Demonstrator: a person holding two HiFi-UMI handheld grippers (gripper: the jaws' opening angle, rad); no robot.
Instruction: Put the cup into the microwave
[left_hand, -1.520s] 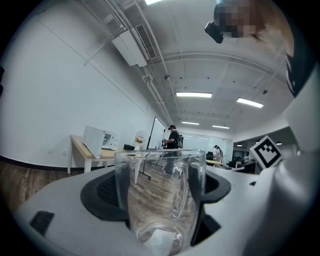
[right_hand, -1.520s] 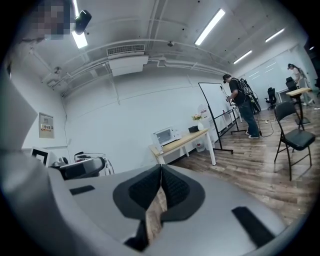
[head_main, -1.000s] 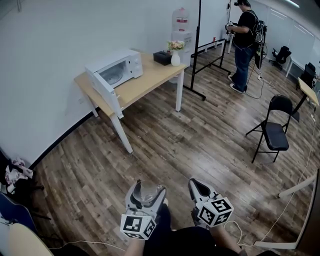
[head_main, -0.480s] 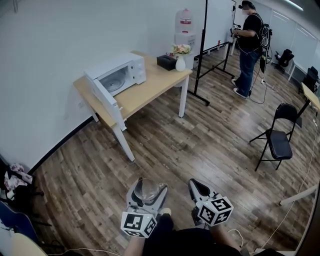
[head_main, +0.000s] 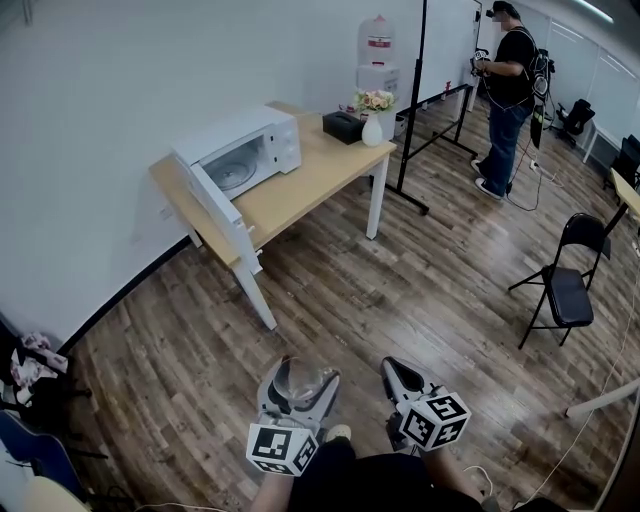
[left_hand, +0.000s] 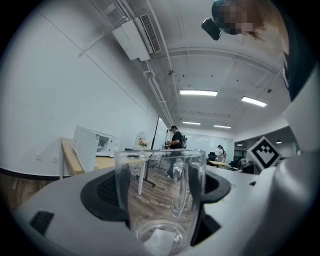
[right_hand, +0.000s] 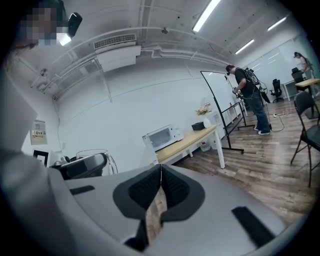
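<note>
The left claw (head_main: 299, 380) is clamped on the cup (left_hand: 160, 200), a clear glass one standing upright between the two pads. It is held low in front of the person over the wooden floor (head_main: 400, 270), well apart from the microwave (head_main: 245, 152). The left gripper view alone shows how the grip sits: the dark pads press the glass on either side, and the cup's bottom sits down between them while its rim rises above them. The right claw (right_hand: 160, 172) is closed on nothing, and its own view shows the pads meeting along a thin seam with only floor visible beneath. That same view catches the cup from the side, off to the left, with the rim and a curved handle standing clear of the other claw. Only the head view gives the room's layout. The microwave sits at the left end of the light wooden counter (head_main: 310, 180) against the white wall, its door (head_main: 215, 205) swung wide open and its cavity exposed. A black box (head_main: 344, 126) and a white vase of flowers (head_main: 374, 125) stand at the counter's far end. Beyond it are a water dispenser (head_main: 377, 60), a person (head_main: 508, 90) in dark clothes, and a black folding chair (head_main: 565, 285) on the right.
</note>
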